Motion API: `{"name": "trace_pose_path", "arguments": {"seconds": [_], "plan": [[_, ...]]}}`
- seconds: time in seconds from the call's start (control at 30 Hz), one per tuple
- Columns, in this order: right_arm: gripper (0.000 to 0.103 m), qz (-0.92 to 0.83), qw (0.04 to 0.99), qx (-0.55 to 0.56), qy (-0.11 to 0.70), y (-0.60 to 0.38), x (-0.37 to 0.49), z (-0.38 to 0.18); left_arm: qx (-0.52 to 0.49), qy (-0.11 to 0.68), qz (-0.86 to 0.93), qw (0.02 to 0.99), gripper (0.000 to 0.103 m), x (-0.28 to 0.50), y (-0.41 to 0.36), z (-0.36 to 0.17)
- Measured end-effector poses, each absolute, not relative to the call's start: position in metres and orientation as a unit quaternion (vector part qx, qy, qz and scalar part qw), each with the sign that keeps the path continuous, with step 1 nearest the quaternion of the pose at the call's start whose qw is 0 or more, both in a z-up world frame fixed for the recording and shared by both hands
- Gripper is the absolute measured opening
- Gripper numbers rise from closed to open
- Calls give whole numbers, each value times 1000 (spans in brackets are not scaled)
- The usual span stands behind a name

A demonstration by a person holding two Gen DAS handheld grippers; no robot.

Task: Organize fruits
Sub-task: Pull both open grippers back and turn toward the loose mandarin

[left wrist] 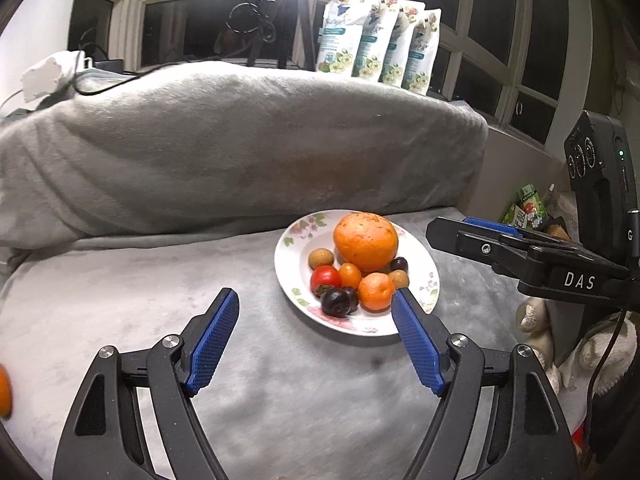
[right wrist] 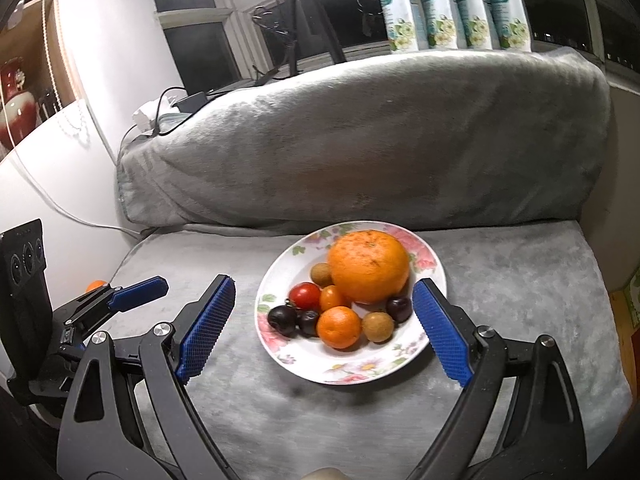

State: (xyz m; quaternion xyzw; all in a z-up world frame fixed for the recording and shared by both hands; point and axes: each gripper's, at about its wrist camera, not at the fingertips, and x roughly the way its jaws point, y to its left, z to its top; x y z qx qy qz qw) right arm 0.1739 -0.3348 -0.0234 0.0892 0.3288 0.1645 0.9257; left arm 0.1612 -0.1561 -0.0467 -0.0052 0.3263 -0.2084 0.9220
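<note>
A white floral plate (left wrist: 424, 292) (right wrist: 434, 268) sits on the grey cloth and holds a large orange (left wrist: 366, 242) (right wrist: 368, 266), a small mandarin (left wrist: 376, 291) (right wrist: 339, 327), a red tomato (left wrist: 325, 279) (right wrist: 305, 295), an orange cherry tomato, dark plums (left wrist: 336, 303) (right wrist: 282, 320) and brown longans. My left gripper (left wrist: 316, 300) is open and empty, low before the plate. My right gripper (right wrist: 324, 284) is open and empty, its fingertips on either side of the plate. Another mandarin (left wrist: 4, 392) (right wrist: 96, 285) lies off the plate at the far left.
A big grey-covered cushion (left wrist: 240, 144) (right wrist: 360, 136) rises behind the plate. Refill pouches (left wrist: 376, 36) and a tripod (left wrist: 292, 16) stand on the window sill. Packets (left wrist: 526, 210) lie at the right edge. A white wall (right wrist: 120, 48) closes the left.
</note>
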Motion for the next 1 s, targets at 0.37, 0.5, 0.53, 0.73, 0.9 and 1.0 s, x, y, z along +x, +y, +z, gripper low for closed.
{"name": "trace_pose_path", "arguments": {"seconds": [0.37, 0.5, 0.53, 0.73, 0.9, 1.0], "plan": [[93, 205, 919, 65, 331, -287, 175, -18, -34, 317, -160, 934, 79, 145, -105, -42], [93, 222, 916, 52, 331, -266, 174, -15, -40, 317, -144, 936, 79, 138, -88, -42], [93, 228, 915, 49, 330, -261, 174, -14, -43, 317, -140, 937, 79, 136, -82, -42], [93, 266, 906, 36, 328, -225, 172, -9, -56, 307, -109, 944, 79, 125, -51, -38], [93, 298, 896, 15, 330, -190, 172, -9, -63, 296, -80, 950, 79, 114, -25, -35], [93, 317, 888, 4, 334, -168, 172, -10, -70, 294, -64, 951, 79, 109, -10, -35]]}}
